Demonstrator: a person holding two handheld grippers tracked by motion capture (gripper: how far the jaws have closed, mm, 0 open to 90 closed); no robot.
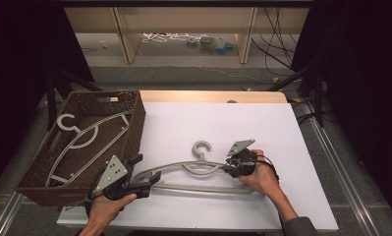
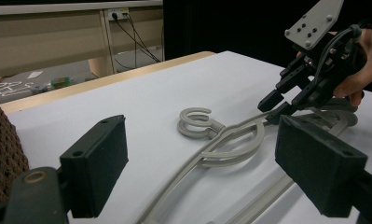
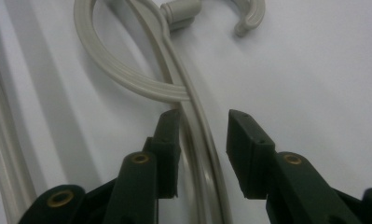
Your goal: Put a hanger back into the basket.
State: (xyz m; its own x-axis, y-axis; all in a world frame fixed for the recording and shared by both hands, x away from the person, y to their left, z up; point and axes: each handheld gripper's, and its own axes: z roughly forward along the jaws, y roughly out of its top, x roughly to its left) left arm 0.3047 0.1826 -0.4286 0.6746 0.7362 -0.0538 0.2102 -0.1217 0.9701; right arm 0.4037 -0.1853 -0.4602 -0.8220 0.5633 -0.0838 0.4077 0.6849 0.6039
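Observation:
A light grey plastic hanger point(image 1: 183, 167) lies flat on the white table point(image 1: 223, 123), its hook point(image 1: 202, 147) pointing away from me. My left gripper point(image 1: 145, 170) is open at the hanger's left end, and in the left gripper view the wide-set jaws point(image 2: 207, 172) frame the hanger's arm point(image 2: 221, 140) running away between them. My right gripper point(image 1: 226, 169) sits at the hanger's right shoulder. In the right gripper view it point(image 3: 204, 140) is open, its jaws astride the arm point(image 3: 197, 130) with a gap on one side. The left gripper view also shows the right gripper point(image 2: 279, 105).
A brown woven basket point(image 1: 137, 123) stands at the table's left edge with another grey hanger point(image 1: 85, 135) inside. Wooden shelving legs and cables point(image 1: 183, 39) lie on the floor beyond the table. The white surface reaches past the hook to the far and right edges.

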